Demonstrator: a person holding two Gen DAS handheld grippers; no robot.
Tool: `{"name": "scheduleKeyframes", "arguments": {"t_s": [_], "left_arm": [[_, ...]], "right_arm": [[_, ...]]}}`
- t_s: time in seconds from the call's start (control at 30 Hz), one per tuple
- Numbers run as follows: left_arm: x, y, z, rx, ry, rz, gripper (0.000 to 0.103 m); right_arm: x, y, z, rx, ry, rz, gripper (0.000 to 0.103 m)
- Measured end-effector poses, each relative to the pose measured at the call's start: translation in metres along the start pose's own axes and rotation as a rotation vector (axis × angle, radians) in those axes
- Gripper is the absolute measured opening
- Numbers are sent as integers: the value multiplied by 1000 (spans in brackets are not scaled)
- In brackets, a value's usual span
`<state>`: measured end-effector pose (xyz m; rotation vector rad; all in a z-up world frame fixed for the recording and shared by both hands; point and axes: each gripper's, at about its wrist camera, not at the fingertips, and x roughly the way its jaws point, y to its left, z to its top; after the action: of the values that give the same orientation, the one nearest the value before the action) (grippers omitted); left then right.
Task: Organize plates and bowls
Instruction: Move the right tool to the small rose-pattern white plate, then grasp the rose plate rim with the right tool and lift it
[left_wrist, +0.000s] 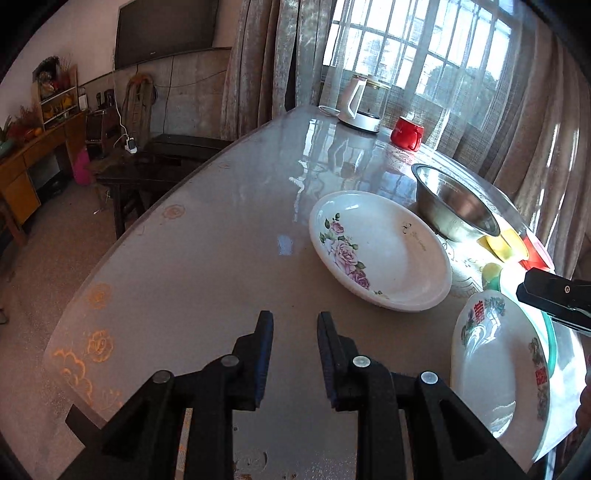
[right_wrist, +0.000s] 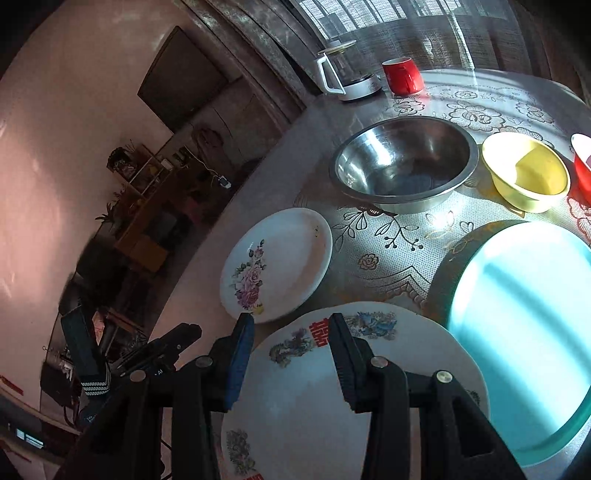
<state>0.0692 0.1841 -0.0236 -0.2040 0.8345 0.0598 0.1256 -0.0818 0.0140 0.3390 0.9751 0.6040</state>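
- The left gripper hangs over bare table, its jaws slightly parted with nothing between them.
- The right gripper is part open above the dragon plate; whether its pads touch the plate cannot be told.
- In the right wrist view, the rose plate lies at eleven o'clock of the dragon plate, the teal plate at three.
- The steel bowl and yellow bowl sit side by side toward twelve and one o'clock, likely awaiting nesting.
- The flat plates lie apart, so stacking seems not yet begun.
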Motion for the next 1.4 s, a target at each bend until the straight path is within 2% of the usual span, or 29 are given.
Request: {"name": "scheduleKeyframes", "arguments": {"t_s": [0.27,0.6,0.77,1.0,1.1,1.27,1.4], "left_arm": [[6,3,11,-6,0,-35,25],[15,9,22,-24,11,-86,25],[19,14,30,-63,16,-140,25],[25,23,41,-133,14,-211,25],[29,19,46,-131,13,-231,25],[41,17,53,-140,28,-228,25],[55,17,56,-151,56,-232,23]], "right_arm": [[19,-5,13,44,40,6,42],[36,-4,24,40,50,-14,40],[40,-5,29,43,54,-32,35],[47,-10,38,52,41,-65,35],[53,-13,38,60,49,-80,35],[63,-14,39,63,62,-98,30],[71,-14,42,61,70,-108,21]]}}
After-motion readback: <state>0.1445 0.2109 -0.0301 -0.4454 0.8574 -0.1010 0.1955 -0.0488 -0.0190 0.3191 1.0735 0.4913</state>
